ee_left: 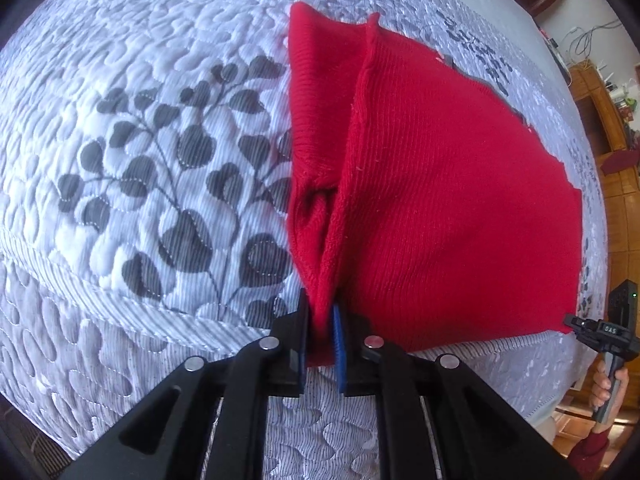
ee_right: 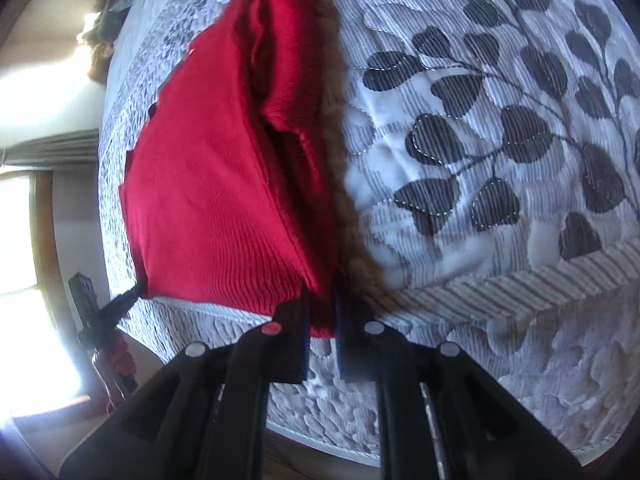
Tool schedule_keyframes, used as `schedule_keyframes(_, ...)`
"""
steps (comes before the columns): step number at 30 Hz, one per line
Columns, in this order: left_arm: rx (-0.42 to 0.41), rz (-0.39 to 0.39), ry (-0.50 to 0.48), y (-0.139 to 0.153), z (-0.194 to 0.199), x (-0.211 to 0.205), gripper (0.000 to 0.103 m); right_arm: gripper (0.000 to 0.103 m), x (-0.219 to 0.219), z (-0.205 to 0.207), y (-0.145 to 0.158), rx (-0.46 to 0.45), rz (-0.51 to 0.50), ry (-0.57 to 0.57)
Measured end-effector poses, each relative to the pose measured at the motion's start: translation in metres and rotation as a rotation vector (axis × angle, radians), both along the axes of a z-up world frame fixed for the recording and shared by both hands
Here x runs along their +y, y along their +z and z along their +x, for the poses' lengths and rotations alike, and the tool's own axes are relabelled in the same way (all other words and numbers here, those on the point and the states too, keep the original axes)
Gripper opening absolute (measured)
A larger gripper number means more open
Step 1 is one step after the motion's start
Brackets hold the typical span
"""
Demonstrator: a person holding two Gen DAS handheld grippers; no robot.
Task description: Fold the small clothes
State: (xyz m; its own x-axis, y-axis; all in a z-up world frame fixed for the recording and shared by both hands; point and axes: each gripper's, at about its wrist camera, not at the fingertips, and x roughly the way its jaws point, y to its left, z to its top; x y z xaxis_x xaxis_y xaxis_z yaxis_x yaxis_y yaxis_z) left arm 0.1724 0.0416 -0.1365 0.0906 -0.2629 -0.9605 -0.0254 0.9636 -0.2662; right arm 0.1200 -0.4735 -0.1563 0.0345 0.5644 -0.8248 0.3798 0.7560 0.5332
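**Red garment held at two corners above a quilted bed**

While the red knit garment [ee_left: 440,184] is lifted off the leaf-printed quilt [ee_left: 140,160], one gathered corner is pinched between the narrow jaws of the left gripper [ee_left: 320,336], seen at six o'clock in the left wrist view. The opposite corner is clamped by the right gripper [ee_right: 322,320], whose tip is also seen at four o'clock in the left view, with part of a hand [ee_left: 604,384] below it. In the right wrist view the cloth is spread toward ten o'clock, and the left gripper is glimpsed at eight o'clock. A seam is shown running toward twelve o'clock.
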Motion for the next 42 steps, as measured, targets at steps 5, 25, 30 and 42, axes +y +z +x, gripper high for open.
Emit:
schedule_keyframes(5, -0.053, 0.103, -0.024, 0.017, 0.002, -0.010, 0.025, 0.009, 0.007, 0.004, 0.006, 0.007, -0.035, -0.024)
schedule_keyframes(25, -0.063, 0.063, -0.047, 0.017, 0.014, 0.000, 0.028, 0.009, 0.077, 0.059, 0.094, -0.114, -0.240, 0.022)
schedule_keyframes(30, -0.107, 0.010, -0.014, 0.039, 0.009, 0.024, 0.031, 0.009, 0.148, 0.102, 0.124, -0.190, -0.339, 0.172)
schedule_keyframes(42, -0.103, -0.033, 0.072, 0.037, 0.009, 0.074, 0.033, 0.009, 0.327, 0.115, 0.096, -0.273, -0.288, 0.554)
